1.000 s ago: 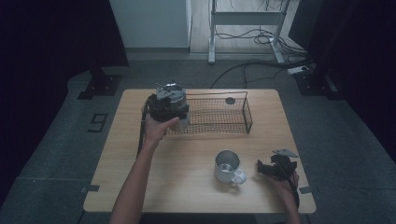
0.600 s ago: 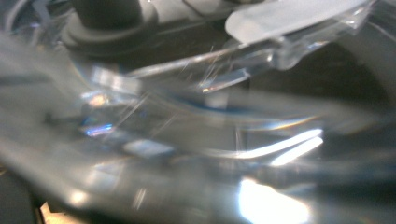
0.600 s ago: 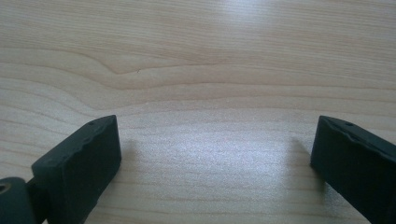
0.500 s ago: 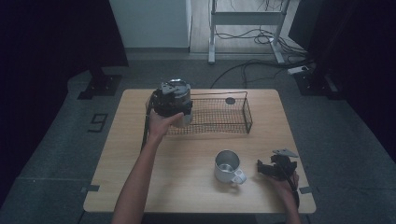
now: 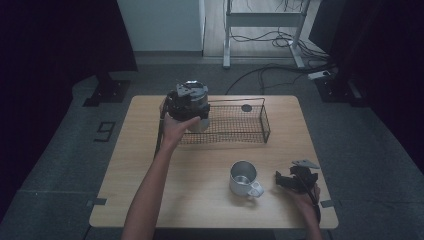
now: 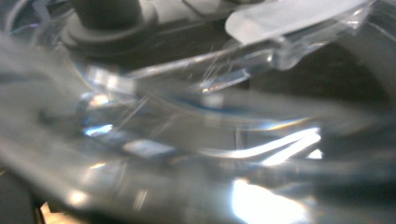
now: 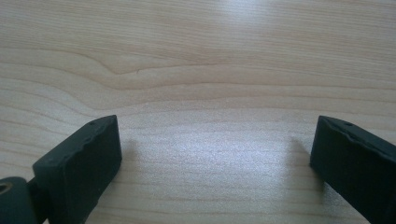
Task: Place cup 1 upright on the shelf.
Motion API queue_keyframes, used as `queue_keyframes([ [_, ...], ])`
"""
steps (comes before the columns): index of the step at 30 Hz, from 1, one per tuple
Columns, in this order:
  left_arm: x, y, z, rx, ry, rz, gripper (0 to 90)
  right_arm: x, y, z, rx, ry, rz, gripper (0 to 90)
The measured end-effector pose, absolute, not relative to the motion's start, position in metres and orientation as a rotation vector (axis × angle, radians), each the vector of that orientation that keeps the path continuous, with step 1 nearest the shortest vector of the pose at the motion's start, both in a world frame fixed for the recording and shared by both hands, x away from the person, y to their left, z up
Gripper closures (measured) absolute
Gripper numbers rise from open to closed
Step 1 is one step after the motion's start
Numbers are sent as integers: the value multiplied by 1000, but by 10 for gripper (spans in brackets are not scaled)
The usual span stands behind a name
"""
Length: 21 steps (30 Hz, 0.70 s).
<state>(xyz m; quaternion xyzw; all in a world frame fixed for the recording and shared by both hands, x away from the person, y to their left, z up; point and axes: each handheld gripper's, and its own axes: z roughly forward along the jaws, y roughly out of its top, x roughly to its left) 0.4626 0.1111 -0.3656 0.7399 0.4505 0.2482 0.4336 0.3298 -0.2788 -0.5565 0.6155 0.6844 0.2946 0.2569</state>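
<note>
One clear container (image 5: 197, 107) with a grey lid, held up over the left end of the black wire basket (image 5: 235, 122) by the left gripper (image 5: 181, 104); the left gripper view gives blurred transparent plastic close up, its jaws closed on it. One metal mug (image 5: 243, 178), upright on the wooden table (image 5: 200, 165), near front. Right gripper (image 5: 295, 179) rests just beside the mug, jaws spread wide over bare wood.
</note>
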Motion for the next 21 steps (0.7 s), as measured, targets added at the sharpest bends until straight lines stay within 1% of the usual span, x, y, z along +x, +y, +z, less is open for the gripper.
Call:
queue_keyframes([
  [21,485,105,-378,1854,1146,617,41,330,-279,-556,1673,1855,798,20],
])
